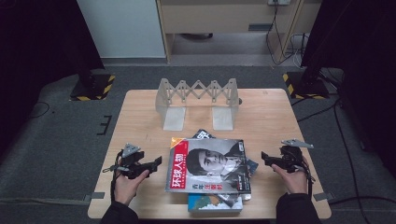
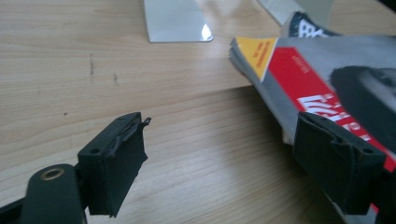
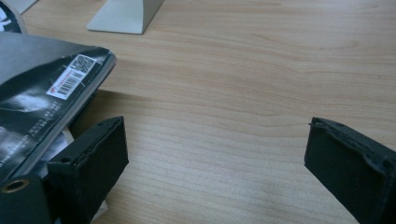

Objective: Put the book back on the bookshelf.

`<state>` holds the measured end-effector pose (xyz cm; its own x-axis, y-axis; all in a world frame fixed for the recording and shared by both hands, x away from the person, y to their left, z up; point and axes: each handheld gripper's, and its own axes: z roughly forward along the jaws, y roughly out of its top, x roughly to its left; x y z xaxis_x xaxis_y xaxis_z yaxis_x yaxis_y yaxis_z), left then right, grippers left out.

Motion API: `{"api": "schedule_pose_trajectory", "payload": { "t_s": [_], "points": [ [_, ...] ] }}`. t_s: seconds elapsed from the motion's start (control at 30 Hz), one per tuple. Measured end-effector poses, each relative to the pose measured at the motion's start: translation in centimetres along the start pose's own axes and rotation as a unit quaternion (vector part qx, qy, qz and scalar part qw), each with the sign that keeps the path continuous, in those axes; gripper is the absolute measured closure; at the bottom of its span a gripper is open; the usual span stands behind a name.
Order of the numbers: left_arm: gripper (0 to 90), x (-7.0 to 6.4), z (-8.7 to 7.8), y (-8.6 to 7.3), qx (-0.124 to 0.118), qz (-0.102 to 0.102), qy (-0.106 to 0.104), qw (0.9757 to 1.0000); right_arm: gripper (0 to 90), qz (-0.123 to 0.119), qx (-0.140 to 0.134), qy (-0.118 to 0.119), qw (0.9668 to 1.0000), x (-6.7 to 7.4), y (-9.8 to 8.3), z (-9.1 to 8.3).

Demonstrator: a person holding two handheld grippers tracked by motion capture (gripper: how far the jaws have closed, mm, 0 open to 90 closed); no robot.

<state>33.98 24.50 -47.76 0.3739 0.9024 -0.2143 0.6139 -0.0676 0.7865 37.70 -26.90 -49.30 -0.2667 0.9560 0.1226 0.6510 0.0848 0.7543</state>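
A stack of magazines lies at the front middle of the wooden table (image 1: pixel 140 116). The top magazine (image 1: pixel 210 163) has a grey cover with a portrait and a red title band. My left gripper (image 1: pixel 157 162) rests open just left of the stack. In the left gripper view its right jaw sits by the red cover edge (image 2: pixel 327 70), and the left gripper (image 2: pixel 224 126) has bare wood in its gap. My right gripper (image 1: pixel 264 157) stands open just right of the stack. In the right gripper view the right gripper (image 3: pixel 217 126) has nothing in it; the magazine's barcode corner (image 3: pixel 70 79) lies beside its left jaw.
An expandable metal book rack (image 1: pixel 197 95) with two flat feet stands at the back middle of the table. Lower magazines poke out at the stack's front (image 1: pixel 215 203) and back (image 1: pixel 203 134). Bare wood lies left and right of the stack.
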Motion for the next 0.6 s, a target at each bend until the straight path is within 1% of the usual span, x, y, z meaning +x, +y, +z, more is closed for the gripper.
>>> {"api": "schedule_pose_trajectory", "payload": {
  "t_s": [0.03, 0.07, 0.13, 0.23, 0.33, 0.4, 0.47, 0.6],
  "points": [
    [16.2, -0.2, -0.1, 0.0, -0.003, 0.001, -0.003, 1.0, 6.6, -0.002, -0.007, 0.004, 1.0, 0.2, 0.1, -0.2],
    [16.4, -0.4, -0.2, 0.1, -0.001, 0.006, -0.009, 0.9999, 6.7, -0.002, -0.008, 0.006, 1.0, 0.4, 0.2, -0.4],
    [16.5, -0.7, -0.2, 0.1, -0.001, 0.007, -0.014, 0.9999, 6.7, 0.0, -0.01, 0.011, 0.9999, 0.7, 0.3, -0.5],
    [16.9, -1.1, -0.3, 0.1, -0.002, 0.01, -0.02, 0.9997, 6.6, -0.005, -0.013, 0.023, 0.9996, 1.2, 0.5, -0.7],
    [17.4, -1.4, -0.3, 0.1, -0.003, 0.012, -0.026, 0.9996, 6.7, -0.008, -0.018, 0.03, 0.9994, 1.8, 0.7, -1.0],
    [17.6, -1.6, -0.3, 0.1, -0.001, 0.013, -0.03, 0.9995, 6.6, -0.007, -0.017, 0.035, 0.9992, 2.1, 0.8, -1.1],
    [18.0, -1.8, -0.4, 0.0, 0.001, 0.012, -0.033, 0.9994, 6.6, -0.014, -0.02, 0.039, 0.9989, 2.5, 1.0, -1.2],
    [18.8, -2.3, -0.5, -0.2, 0.0, 0.01, -0.046, 0.9989, 6.8, -0.014, -0.026, 0.049, 0.9984, 3.4, 1.0, -1.5]
  ]
}}
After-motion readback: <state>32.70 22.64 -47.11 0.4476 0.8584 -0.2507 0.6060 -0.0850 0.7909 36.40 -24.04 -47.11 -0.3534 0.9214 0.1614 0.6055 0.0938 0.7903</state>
